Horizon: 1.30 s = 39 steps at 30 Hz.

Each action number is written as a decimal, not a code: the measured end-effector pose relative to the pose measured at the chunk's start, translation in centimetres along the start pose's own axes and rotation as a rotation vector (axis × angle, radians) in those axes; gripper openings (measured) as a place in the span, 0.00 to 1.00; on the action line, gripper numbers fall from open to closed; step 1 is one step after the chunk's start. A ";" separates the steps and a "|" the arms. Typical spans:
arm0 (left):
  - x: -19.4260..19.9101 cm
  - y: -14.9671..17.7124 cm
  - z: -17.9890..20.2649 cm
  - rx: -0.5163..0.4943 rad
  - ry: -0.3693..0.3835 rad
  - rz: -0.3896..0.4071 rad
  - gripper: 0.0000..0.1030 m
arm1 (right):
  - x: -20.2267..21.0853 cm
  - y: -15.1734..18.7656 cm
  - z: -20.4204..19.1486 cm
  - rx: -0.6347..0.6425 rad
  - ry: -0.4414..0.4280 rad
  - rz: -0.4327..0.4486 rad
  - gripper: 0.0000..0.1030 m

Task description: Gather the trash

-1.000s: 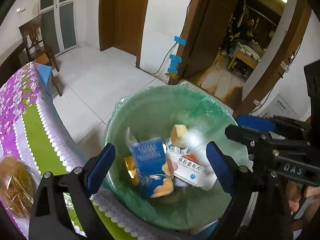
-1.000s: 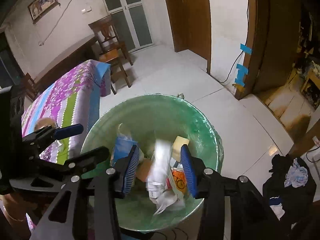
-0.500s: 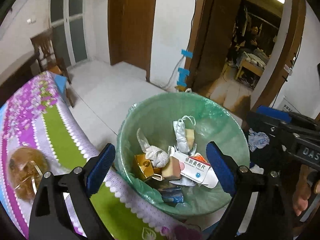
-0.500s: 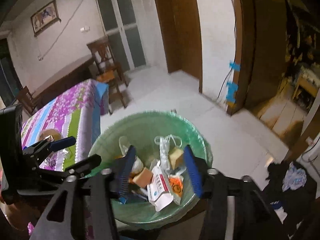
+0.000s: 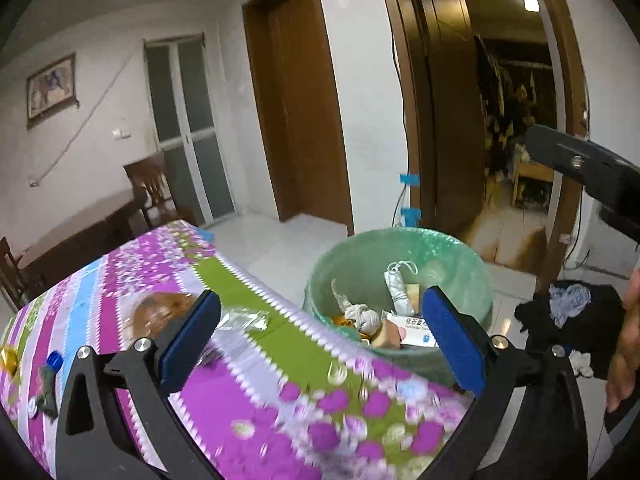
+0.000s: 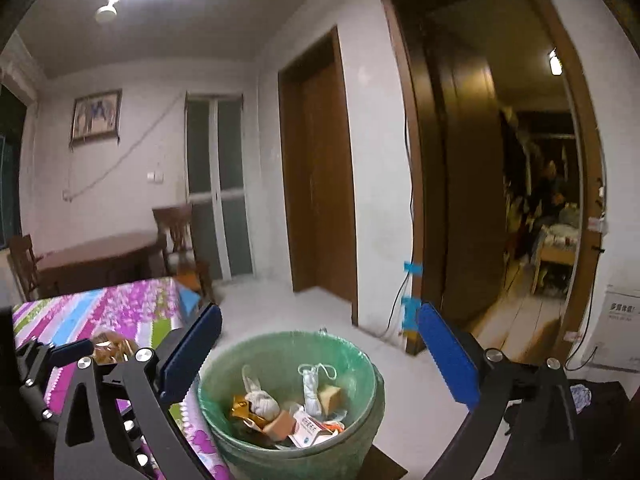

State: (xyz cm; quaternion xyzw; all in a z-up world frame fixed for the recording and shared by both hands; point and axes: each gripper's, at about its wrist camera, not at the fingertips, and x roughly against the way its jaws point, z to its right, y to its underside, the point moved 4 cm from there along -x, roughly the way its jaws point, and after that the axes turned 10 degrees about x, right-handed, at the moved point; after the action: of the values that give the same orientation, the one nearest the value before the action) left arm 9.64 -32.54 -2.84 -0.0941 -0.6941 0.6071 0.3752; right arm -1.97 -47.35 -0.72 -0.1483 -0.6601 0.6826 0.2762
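Trash (image 6: 296, 412) now piled in green-lined bin (image 6: 360, 364); right gripper (image 6: 320, 360) just opened wide, emptied, drawn back; left gripper (image 5: 320, 344) opened wide, empty, shifted over floral tablecloth (image 5: 240, 412).

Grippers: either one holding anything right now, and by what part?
Nothing held. Left gripper and right gripper both have open, empty jaws that have just been opening; the trash lies in the green bin.
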 end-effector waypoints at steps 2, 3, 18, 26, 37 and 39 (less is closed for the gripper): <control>1.3 0.6 -0.6 0.012 -0.009 0.006 0.95 | 1.7 0.1 -0.5 -0.015 0.006 0.025 0.95; 1.7 1.0 -0.9 0.015 -0.022 0.008 0.95 | 2.5 0.0 -0.7 -0.026 0.010 0.035 0.95; 12.5 6.3 4.8 -0.293 -0.047 0.302 0.95 | 12.6 -0.1 -4.0 0.047 0.081 0.124 0.95; 13.7 5.4 -0.3 -0.131 -0.098 0.293 0.95 | 15.0 -1.4 -4.9 0.072 0.060 0.142 0.95; 16.5 4.0 -9.7 0.128 -0.239 0.289 0.94 | 15.7 0.3 -10.6 0.121 -0.109 0.028 0.95; 16.4 2.7 -10.0 0.124 -0.244 0.280 0.94 | 15.3 0.6 -11.5 0.120 -0.139 0.006 0.95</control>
State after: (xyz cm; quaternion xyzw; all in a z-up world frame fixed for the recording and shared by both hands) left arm 3.63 -14.50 1.13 -0.0921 -0.6758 0.7019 0.2052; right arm -7.87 -29.18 0.16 -0.0856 -0.6353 0.7304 0.2360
